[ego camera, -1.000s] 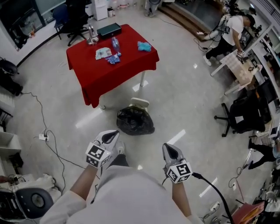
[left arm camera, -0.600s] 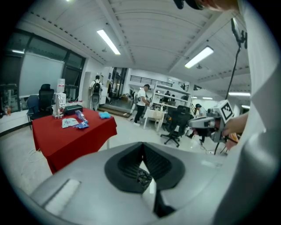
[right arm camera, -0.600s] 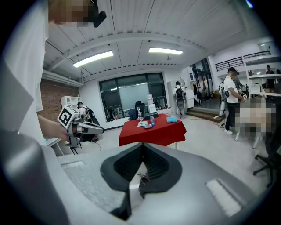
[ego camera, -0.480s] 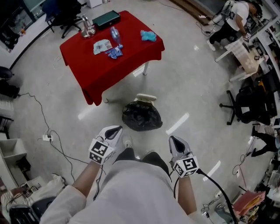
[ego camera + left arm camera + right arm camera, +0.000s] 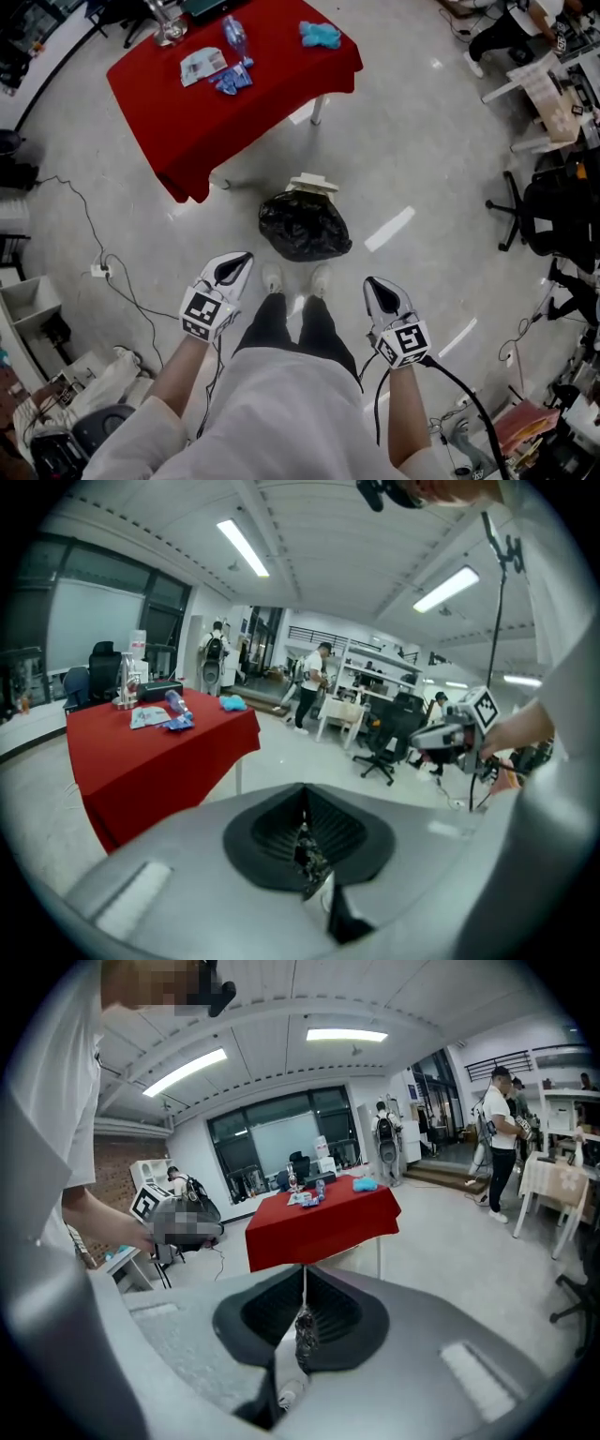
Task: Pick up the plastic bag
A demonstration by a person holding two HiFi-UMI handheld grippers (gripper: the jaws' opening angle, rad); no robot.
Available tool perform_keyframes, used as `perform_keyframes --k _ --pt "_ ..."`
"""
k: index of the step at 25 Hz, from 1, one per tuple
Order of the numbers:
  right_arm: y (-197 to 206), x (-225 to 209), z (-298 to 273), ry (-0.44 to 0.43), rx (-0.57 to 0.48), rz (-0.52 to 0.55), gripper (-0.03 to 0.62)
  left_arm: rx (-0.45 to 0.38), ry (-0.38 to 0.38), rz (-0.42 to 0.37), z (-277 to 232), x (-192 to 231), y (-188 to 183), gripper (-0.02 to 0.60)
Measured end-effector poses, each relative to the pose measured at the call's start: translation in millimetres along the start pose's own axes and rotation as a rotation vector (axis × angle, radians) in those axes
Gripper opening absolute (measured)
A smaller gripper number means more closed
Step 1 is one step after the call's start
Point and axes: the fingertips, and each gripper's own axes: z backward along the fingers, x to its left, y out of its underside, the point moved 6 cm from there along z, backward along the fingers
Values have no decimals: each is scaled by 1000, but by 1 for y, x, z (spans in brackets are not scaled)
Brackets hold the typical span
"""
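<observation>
Head view, looking steeply down: the left gripper and the right gripper are both held low in front of the person, each with its marker cube nearest the body and its grey jaws pointing forward over the pale, glossy floor. The crumpled black plastic bag lies on that floor ahead of both tools, past their tips and roughly midway between the lines they point along. It is clear of both; neither jaw set touches it. Just beyond the bag, on its far side from the grippers, sits a flat cream-coloured object. Farther ahead and toward the left gripper's side stands a table draped in a red cloth, carrying a clear plastic bottle, a crumpled light-blue item and a printed paper packet.

The person's two light shoes stand between the grippers, just short of the bag.

Left gripper view shows that tool's jaws pressed together along a thin seam with nothing between them. Right gripper view shows jaws meeting almost as tightly, just starting to part, and likewise empty. The red table stands ahead of the jaws in each gripper view.
</observation>
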Motion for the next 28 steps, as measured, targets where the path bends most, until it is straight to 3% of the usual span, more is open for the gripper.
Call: perform_keyframes --k 6,15,17,19,23,28 --pt "57 -53 -57 -28 100 -15 15 94 -10 13 -69 23 62 5" --pt "188 -130 -153 -14 274 -90 38 280 -8 57 -185 83 200 6" --pt "213 -145 -171 -16 301 -99 39 321 -10 74 -204 99 233 65" --pt "234 -156 -187 -20 324 -104 44 354 -8 94 -217 115 260 80" --pt "277 -178 -218 -37 366 -90 52 391 3 162 -241 147 307 109" --pt "342 -207 -254 -48 440 -90 79 430 -9 323 -275 184 370 172"
